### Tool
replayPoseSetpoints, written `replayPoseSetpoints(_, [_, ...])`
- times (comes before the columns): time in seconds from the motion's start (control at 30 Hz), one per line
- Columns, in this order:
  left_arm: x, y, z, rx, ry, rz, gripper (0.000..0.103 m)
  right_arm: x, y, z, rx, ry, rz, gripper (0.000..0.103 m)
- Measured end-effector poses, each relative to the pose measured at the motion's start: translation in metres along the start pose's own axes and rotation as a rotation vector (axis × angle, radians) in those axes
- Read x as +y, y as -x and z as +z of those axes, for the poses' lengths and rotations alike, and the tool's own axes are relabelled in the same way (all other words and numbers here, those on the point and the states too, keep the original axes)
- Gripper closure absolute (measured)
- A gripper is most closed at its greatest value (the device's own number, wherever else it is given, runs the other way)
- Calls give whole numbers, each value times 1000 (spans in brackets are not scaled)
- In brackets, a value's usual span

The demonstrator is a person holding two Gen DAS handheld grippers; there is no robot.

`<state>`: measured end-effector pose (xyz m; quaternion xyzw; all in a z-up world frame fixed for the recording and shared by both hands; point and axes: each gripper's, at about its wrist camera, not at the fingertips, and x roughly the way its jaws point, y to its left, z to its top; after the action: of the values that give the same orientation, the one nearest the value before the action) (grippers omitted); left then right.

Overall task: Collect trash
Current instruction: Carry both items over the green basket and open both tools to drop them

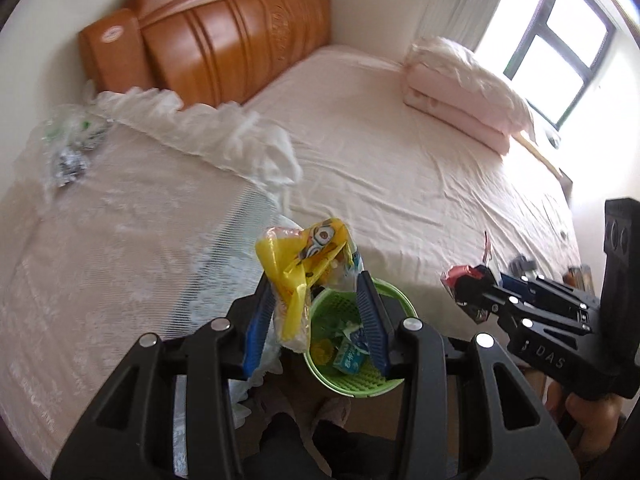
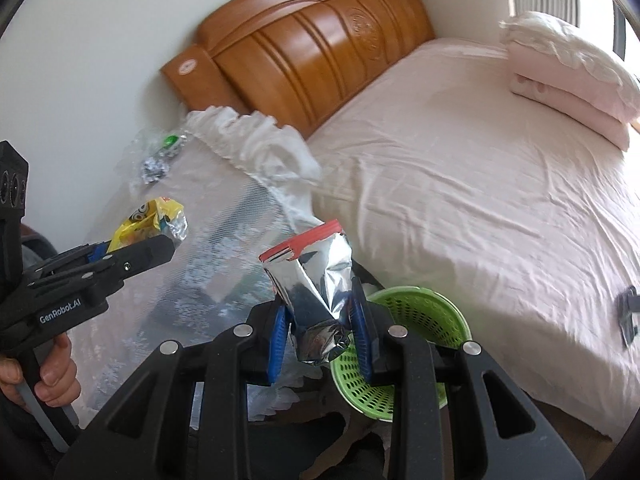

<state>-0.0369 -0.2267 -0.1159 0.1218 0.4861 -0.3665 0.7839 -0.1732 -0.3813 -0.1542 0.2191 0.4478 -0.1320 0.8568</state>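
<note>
Wrappers are hanging over the green basket (image 1: 394, 300) beside the bed's edge, left gripper (image 1: 316, 308) pinching the yellow packet (image 1: 308, 264), right gripper (image 2: 320, 320) clamping the foil bag (image 2: 312, 276), while clear plastic litter (image 1: 68, 140) is waiting at the lace-covered table's far corner.

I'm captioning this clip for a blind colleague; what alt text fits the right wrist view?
The right tool grips a crumpled silver wrapper with a red top edge above a green perforated basket beside a pink-sheeted bed. At left, the left tool holds a yellow cartoon wrapper; more clear plastic litter lies near the wooden headboard.
</note>
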Motion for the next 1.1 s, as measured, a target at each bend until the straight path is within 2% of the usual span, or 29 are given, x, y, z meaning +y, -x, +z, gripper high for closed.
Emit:
replayPoseSetpoints(0.23, [-37, -50, -3, 117, -103, -87, 62, -33, 5, -15, 14, -60, -37, 74])
replayPoseSetpoints(0.33, [-56, -77, -9, 192, -147, -123, 62, -44, 6, -21, 22, -79, -49, 74])
replayPoseSetpoints(0.47, [-78, -96, -17, 242, -198, -128, 50, -55, 6, -27, 33, -99, -56, 74])
replayPoseSetpoints(0.6, [-92, -95, -20, 237, -242, -134, 31, -63, 6, -31, 46, -119, -59, 74])
replayPoseSetpoints(0.67, [-97, -93, -21, 230, -267, -121, 26, -68, 6, -32, 51, -132, -65, 74])
replayPoseSetpoints(0.9, [-94, -91, -16, 216, -257, -95, 20, -77, 6, -30, 47, -139, -76, 74])
replayPoseSetpoints(1.1, [-79, -87, -14, 203, -239, -34, 17, -82, -2, -27, 54, -141, -77, 73])
